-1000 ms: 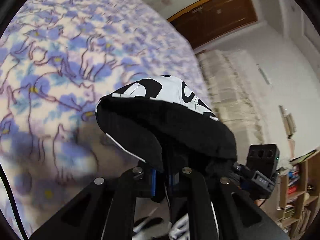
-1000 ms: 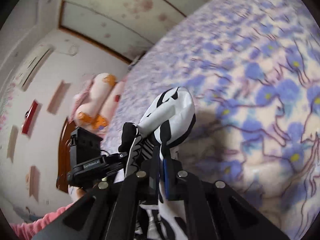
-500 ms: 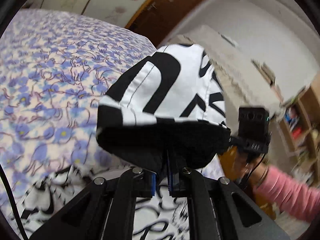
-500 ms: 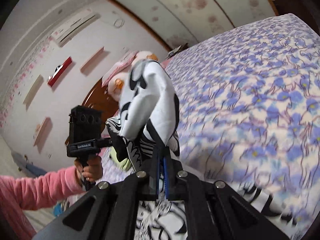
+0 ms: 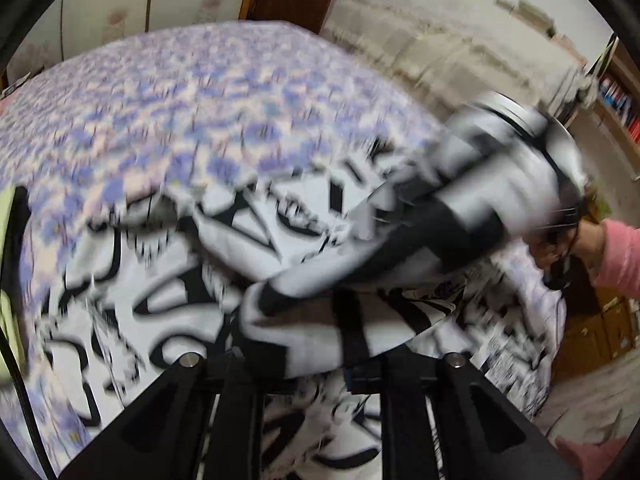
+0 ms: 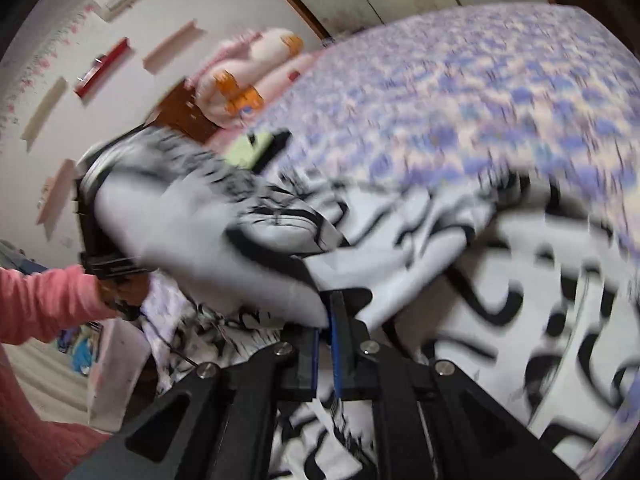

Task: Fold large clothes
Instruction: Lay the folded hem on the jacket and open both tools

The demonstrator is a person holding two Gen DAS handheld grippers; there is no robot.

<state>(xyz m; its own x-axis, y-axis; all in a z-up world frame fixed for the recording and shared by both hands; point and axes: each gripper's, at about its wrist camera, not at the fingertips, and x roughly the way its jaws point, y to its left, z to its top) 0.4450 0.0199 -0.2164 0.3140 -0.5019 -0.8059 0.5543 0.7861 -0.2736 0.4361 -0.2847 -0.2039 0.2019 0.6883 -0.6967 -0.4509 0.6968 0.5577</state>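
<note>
L view: garment (image 5: 168,280) spread over bed (image 5: 160,112), bookshelf (image 5: 616,96) at R. R view only: plush (image 6: 248,76), wall shelves (image 6: 104,68). R gripper (image 6: 326,320) clamped on garment edge; L gripper (image 5: 316,344) fabric-covered, state can't tell. Vs 0.5 s ago: cloth dropped lower, more lying on bed; both blurred.
</note>
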